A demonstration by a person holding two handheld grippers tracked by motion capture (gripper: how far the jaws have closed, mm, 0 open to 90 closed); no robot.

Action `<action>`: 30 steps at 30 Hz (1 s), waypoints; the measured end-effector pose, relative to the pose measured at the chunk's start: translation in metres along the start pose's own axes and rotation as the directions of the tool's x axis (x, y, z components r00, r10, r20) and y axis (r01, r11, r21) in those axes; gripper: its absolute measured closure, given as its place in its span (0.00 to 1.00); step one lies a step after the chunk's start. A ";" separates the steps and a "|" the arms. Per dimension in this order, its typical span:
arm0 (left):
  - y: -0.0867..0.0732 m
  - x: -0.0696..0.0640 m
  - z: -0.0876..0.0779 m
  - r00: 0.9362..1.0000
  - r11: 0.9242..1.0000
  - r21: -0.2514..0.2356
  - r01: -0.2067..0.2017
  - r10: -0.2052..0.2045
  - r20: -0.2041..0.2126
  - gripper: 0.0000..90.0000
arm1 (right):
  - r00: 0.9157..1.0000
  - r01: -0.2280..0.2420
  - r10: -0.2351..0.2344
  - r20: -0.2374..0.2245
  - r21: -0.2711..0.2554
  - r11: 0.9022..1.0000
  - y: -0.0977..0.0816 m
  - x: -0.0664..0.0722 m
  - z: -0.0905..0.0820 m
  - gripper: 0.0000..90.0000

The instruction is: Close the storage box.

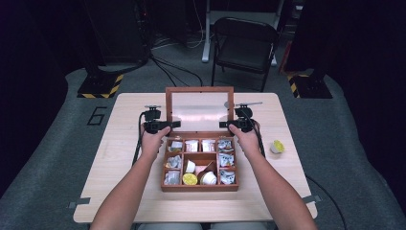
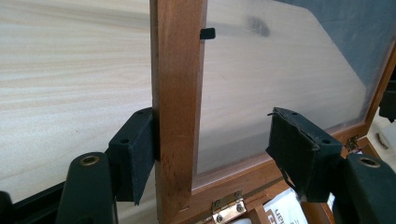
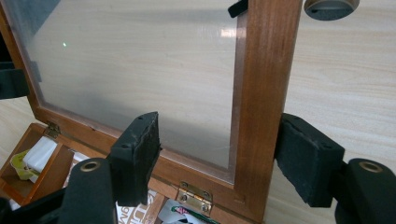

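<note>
Wooden box (image 1: 199, 186) at the table's centre has its glass lid (image 1: 199, 111) upright at twelve o'clock, the left gripper (image 2: 212, 154) and right gripper (image 3: 217, 156) loosely straddling the lid's side rails, unclamped; closing it remains.

Both forearms come in bare, no sleeves or gloves on them, and each hand carries a chunky black two-jaw tool, the left gripper (image 1: 175, 124) and the right gripper (image 1: 225, 124), both with a thin light rod sticking out level on top and a black cable trailing back along the arm. Up close the left gripper (image 2: 211, 148) has glossy dark arms with a brass-ringed hole in each, blocky jaw plates with small screw holes, and rough black foam pads, the one on the right-hand jaw frayed at its top edge. The right gripper (image 3: 218, 151) is the same build, with its pads looking a bit chewed too.
</note>
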State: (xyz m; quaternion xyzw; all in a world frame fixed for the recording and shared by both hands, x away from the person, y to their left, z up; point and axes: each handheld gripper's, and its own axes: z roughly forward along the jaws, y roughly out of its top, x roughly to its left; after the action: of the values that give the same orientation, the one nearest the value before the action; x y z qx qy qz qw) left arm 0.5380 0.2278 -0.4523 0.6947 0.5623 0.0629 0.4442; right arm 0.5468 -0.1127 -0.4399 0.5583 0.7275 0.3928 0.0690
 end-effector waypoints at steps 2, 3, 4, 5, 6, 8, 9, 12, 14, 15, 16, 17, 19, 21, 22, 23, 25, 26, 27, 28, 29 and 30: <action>0.000 -0.002 -0.002 1.000 1.000 -0.005 -0.014 0.014 -0.004 0.37 | 1.000 0.012 -0.012 -0.001 -0.017 1.000 -0.002 0.001 -0.003 0.36; -0.001 -0.004 -0.003 1.000 1.000 -0.010 -0.018 0.018 -0.006 0.37 | 1.000 0.010 -0.010 -0.004 -0.017 1.000 -0.002 0.002 -0.004 0.36; -0.001 -0.004 -0.005 1.000 1.000 -0.014 -0.023 0.023 -0.006 0.37 | 1.000 0.014 -0.015 -0.007 -0.023 1.000 -0.003 0.002 -0.006 0.37; -0.001 -0.005 -0.006 1.000 1.000 -0.020 -0.021 0.021 0.000 0.37 | 1.000 0.014 -0.014 -0.011 -0.028 1.000 -0.003 0.002 -0.007 0.37; -0.002 -0.006 -0.008 1.000 0.999 -0.030 -0.017 0.017 0.009 0.37 | 1.000 0.016 -0.017 -0.017 -0.029 0.999 -0.004 0.002 -0.009 0.37; -0.001 -0.006 -0.012 1.000 0.999 -0.045 -0.009 0.010 0.025 0.37 | 1.000 0.013 -0.014 -0.023 -0.034 0.999 -0.004 0.003 -0.013 0.37; -0.001 -0.006 -0.014 0.999 0.998 -0.054 -0.021 0.023 0.026 0.38 | 0.999 0.024 -0.025 -0.024 -0.044 0.999 -0.004 0.003 -0.014 0.37; 0.000 -0.010 -0.020 0.999 0.997 -0.064 -0.037 0.038 0.028 0.38 | 0.999 0.049 -0.050 -0.020 -0.060 0.997 -0.005 0.007 -0.019 0.37; 0.001 -0.012 -0.024 0.998 0.996 -0.078 -0.049 0.052 0.036 0.38 | 0.998 0.059 -0.060 -0.018 -0.063 0.996 -0.006 0.010 -0.023 0.37; 0.001 -0.014 -0.027 0.997 0.995 -0.088 -0.047 0.051 0.051 0.38 | 0.998 0.064 -0.065 -0.012 -0.066 0.996 -0.006 0.011 -0.025 0.37; 0.002 -0.015 -0.029 0.997 0.994 -0.091 -0.058 0.063 0.053 0.38 | 0.998 0.065 -0.067 -0.017 -0.071 0.995 -0.006 0.011 -0.027 0.38; 0.002 -0.016 -0.030 0.996 0.993 -0.091 -0.071 0.076 0.044 0.38 | 0.998 0.064 -0.066 -0.017 -0.082 0.995 -0.006 0.012 -0.029 0.38; 0.001 -0.018 -0.033 0.995 0.991 -0.094 -0.090 0.095 0.044 0.38 | 0.997 0.068 -0.070 -0.023 -0.093 0.993 -0.006 0.013 -0.033 0.39; 0.001 -0.019 -0.036 0.994 0.991 -0.095 -0.093 0.098 0.052 0.37 | 0.997 0.068 -0.071 -0.025 -0.099 0.993 -0.006 0.014 -0.036 0.40; 0.000 -0.020 -0.037 0.994 0.990 -0.097 -0.097 0.103 0.049 0.37 | 0.997 0.067 -0.070 -0.025 -0.105 0.992 -0.007 0.014 -0.037 0.40; 0.001 -0.020 -0.039 0.993 0.989 -0.106 -0.105 0.110 0.049 0.38 | 0.997 0.066 -0.070 -0.030 -0.105 0.992 -0.007 0.014 -0.039 0.41; 0.001 -0.023 -0.042 0.992 0.988 -0.111 -0.106 0.113 0.053 0.37 | 0.997 0.069 -0.073 -0.031 -0.112 0.991 -0.007 0.015 -0.041 0.41; 0.001 -0.023 -0.043 0.991 0.987 -0.114 -0.115 0.122 0.052 0.37 | 0.996 0.072 -0.077 -0.035 -0.117 0.991 -0.007 0.015 -0.043 0.41; 0.001 -0.024 -0.045 0.991 0.986 -0.116 -0.120 0.126 0.052 0.37 | 0.996 0.068 -0.073 -0.041 -0.116 0.991 -0.007 0.015 -0.045 0.41; 0.001 -0.025 -0.047 0.990 0.985 -0.121 -0.125 0.132 0.055 0.37 | 0.996 0.072 -0.078 -0.046 -0.120 0.990 -0.007 0.016 -0.046 0.42; 0.001 -0.026 -0.049 0.989 0.985 -0.122 -0.125 0.133 0.060 0.37 | 0.996 0.071 -0.077 -0.050 -0.116 0.991 -0.007 0.016 -0.049 0.42; 0.001 -0.025 -0.050 0.987 0.983 -0.125 -0.138 0.146 0.060 0.37 | 0.995 0.080 -0.087 -0.051 -0.124 0.989 -0.007 0.016 -0.050 0.42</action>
State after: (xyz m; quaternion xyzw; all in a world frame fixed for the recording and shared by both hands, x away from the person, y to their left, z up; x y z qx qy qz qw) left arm 0.5000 0.2340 -0.4110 0.7067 0.4909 0.1044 0.4987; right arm 0.5088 -0.1236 -0.4044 0.5108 0.7266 0.4487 0.0987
